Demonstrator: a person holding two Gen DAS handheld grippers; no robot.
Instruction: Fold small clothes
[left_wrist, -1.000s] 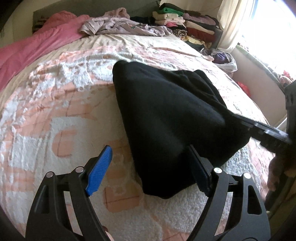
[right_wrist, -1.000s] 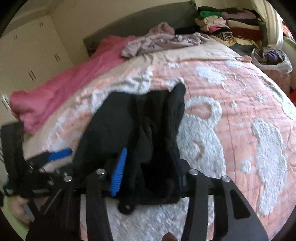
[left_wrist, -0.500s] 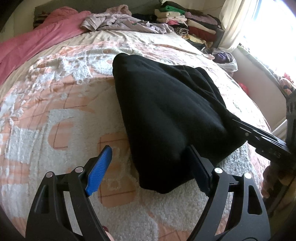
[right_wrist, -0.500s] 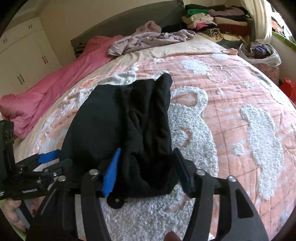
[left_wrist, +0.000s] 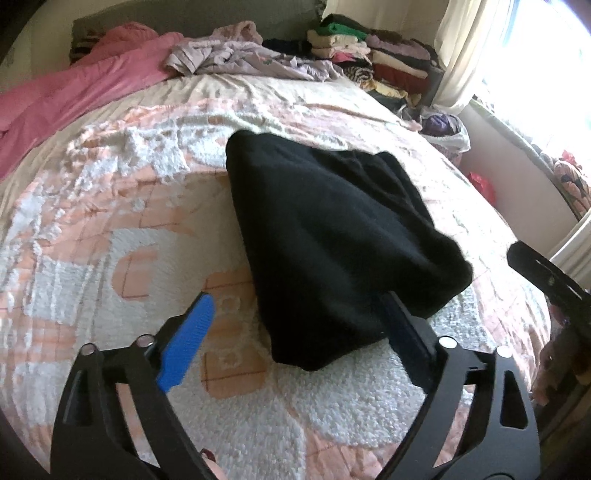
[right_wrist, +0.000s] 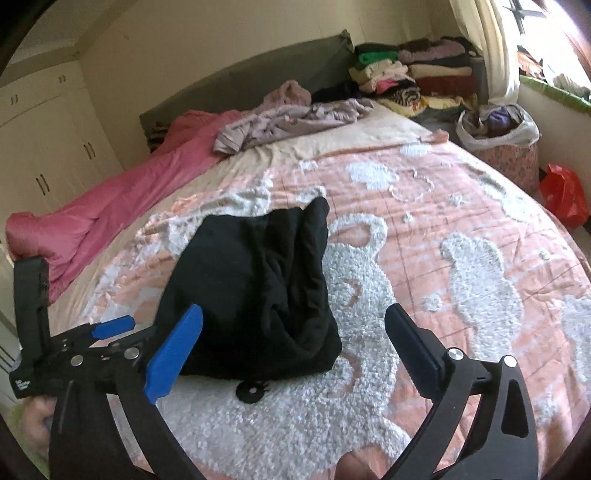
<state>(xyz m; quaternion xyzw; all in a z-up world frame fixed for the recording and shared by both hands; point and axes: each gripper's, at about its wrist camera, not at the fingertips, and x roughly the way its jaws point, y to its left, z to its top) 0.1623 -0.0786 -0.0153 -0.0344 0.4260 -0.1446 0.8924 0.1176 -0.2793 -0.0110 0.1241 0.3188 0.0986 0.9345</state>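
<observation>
On the pink and white bedspread (right_wrist: 424, 229) the folded black garment (right_wrist: 255, 295) was lying in a bundle near the foot end. The right gripper (right_wrist: 293, 350) hung just in front of it with jaws opening, not touching the cloth. The left gripper (left_wrist: 295, 332) was opening too; its far finger sat right against the garment's near edge, but nothing was pinched. Back by the headboard there was a stack of folded clothes (right_wrist: 410, 79) and a crumpled lilac top (right_wrist: 291, 123).

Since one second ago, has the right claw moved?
Yes. The right claw backed off the black garment, which lies free on the bedspread, jaws opening.
</observation>
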